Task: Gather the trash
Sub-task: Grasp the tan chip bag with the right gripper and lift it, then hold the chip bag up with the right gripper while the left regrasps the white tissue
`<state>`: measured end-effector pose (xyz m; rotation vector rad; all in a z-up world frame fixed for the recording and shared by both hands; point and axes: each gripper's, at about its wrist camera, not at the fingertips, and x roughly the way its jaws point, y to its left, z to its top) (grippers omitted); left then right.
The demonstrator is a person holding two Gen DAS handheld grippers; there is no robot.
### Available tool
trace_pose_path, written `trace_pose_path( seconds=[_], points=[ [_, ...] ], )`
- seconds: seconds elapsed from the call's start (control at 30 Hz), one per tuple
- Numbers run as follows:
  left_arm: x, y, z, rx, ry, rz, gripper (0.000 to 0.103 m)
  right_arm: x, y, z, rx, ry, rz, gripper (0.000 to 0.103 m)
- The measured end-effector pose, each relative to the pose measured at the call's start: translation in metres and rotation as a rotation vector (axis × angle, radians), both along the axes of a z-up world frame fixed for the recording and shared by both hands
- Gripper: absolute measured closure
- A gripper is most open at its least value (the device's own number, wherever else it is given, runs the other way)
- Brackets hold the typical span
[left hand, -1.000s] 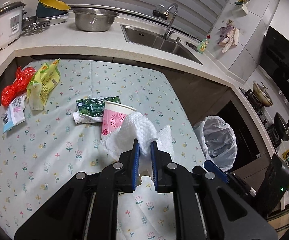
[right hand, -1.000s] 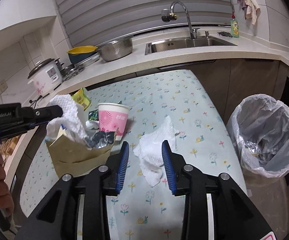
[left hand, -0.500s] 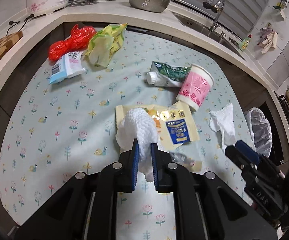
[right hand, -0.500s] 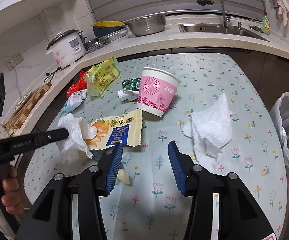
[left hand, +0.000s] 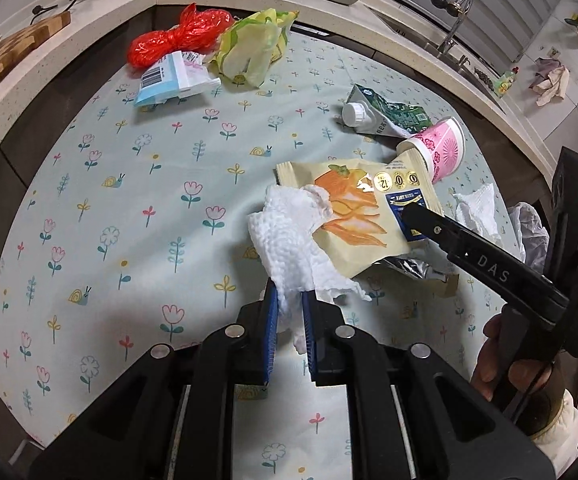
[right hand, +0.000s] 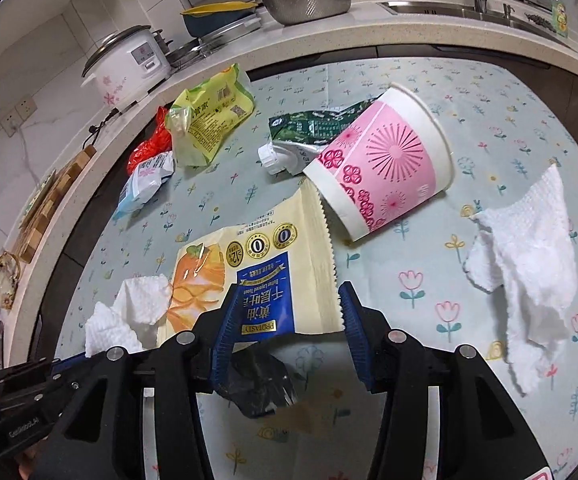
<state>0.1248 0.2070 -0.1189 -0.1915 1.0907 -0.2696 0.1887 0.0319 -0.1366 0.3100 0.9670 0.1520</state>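
My left gripper (left hand: 289,304) is shut on a crumpled white paper towel (left hand: 289,236), which hangs low over the flowered tablecloth beside a cream snack wrapper (left hand: 365,216). My right gripper (right hand: 285,308) is open, its blue fingers (right hand: 225,320) straddling the open end of that wrapper (right hand: 273,264). The held towel also shows in the right wrist view (right hand: 129,316). A pink paper cup (right hand: 385,164) lies tipped on the wrapper's far edge. A second paper towel (right hand: 525,256) lies to the right.
A green carton with a white cap (left hand: 381,116), a yellow-green bag (left hand: 253,48), a red plastic bag (left hand: 177,38) and a blue-white packet (left hand: 169,80) lie farther back. A lined bin (left hand: 529,232) stands off the table's right edge. Counter with rice cooker (right hand: 129,64) behind.
Both grippers have dropped closer to the table. The right gripper has moved in over the snack wrapper's end. The left still holds the towel, now beside the wrapper.
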Motion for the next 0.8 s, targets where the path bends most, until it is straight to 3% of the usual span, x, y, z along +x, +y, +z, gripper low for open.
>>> trace_pose_path(
  seconds=[0.1,0.17,0.2,0.3,0.5,0.8],
  points=[
    [0.003,0.004,-0.004,0.003,0.004,0.003,0.091,0.003,0.006,-0.006,0.006,0.017,0.007,0.057],
    [0.005,0.006,-0.006,0.001,0.007,0.007,0.091,0.005,0.010,-0.006,-0.005,0.016,0.016,0.073],
    [0.006,0.007,-0.007,0.000,0.009,0.010,0.091,0.005,0.011,-0.005,-0.008,0.017,0.026,0.086],
    [0.008,0.009,-0.005,-0.008,0.009,0.015,0.091,0.002,0.015,0.003,-0.009,-0.009,0.040,0.095],
    [0.004,0.011,0.012,-0.016,-0.032,0.018,0.091,-0.006,0.016,0.040,-0.015,-0.099,0.046,0.098],
    [0.003,0.017,0.060,-0.025,-0.143,0.049,0.091,-0.021,-0.010,0.116,-0.017,-0.276,0.001,0.098]
  ],
)
